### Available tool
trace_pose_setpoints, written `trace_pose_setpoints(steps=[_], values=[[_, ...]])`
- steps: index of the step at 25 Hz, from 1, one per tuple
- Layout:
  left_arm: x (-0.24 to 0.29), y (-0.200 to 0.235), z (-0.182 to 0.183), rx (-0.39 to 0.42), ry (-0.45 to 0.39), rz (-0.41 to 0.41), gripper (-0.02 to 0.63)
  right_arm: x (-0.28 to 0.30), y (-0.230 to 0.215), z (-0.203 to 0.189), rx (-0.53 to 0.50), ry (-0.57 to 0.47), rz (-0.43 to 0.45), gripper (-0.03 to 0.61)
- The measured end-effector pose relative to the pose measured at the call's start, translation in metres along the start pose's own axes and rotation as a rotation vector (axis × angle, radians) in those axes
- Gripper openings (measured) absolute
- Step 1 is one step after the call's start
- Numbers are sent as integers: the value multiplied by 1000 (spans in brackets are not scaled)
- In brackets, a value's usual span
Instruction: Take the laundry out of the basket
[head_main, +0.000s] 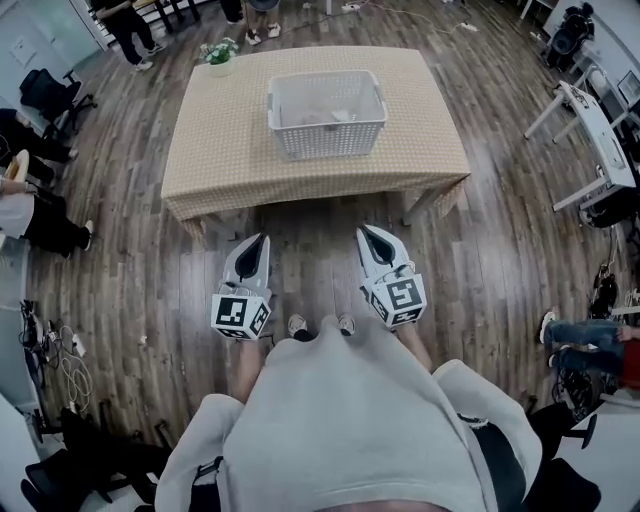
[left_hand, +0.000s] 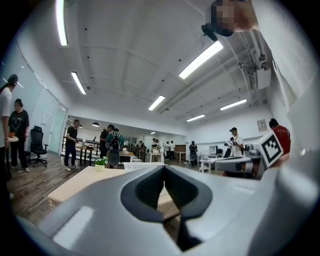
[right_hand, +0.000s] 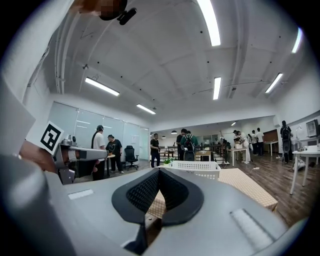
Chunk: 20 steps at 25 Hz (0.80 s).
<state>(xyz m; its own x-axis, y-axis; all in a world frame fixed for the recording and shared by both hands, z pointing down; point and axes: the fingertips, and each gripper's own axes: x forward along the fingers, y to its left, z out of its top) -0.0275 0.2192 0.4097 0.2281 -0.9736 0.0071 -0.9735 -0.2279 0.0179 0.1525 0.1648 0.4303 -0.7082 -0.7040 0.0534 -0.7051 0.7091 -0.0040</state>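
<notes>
**Laundry** (head_main: 326, 104): a pale heap, hard to tell from the white walls around it, seems to lie inside the basket (head_main: 327, 135). It is ahead of both your claws, roughly midway between the lines they point along. None of it is out, and no cloth lies on the counter (head_main: 225, 150) beside the basket.

**Basket:** upright on the counter's far half, well apart from either claw.

**Left claw** (head_main: 260, 240): jaws pressed together with nothing between them, held level and short of the counter's near edge.

**Right claw** (head_main: 366, 233): likewise pressed together and empty, level, beside the left one at about the same reach.

**Plant** (head_main: 219, 52): at the counter's far corner, ahead and to the left of your left claw, clear of the basket.

**Progress, as judged:** the task has not begun and all of it remains. You must bring a claw over the rim, spread its jaws, pinch the cloth and lift it clear. You will likely repeat this until the basket is empty.
</notes>
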Motion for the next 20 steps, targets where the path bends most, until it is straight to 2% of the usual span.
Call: trace_pose_setpoints(steps=[10, 20], values=[[-7, -30, -21, -14, 41, 82, 11, -23, -23, -22, 27, 16, 61, -2], [23, -24, -25, -12, 26, 104, 11, -2, -46, -30, 29, 14, 79, -2]])
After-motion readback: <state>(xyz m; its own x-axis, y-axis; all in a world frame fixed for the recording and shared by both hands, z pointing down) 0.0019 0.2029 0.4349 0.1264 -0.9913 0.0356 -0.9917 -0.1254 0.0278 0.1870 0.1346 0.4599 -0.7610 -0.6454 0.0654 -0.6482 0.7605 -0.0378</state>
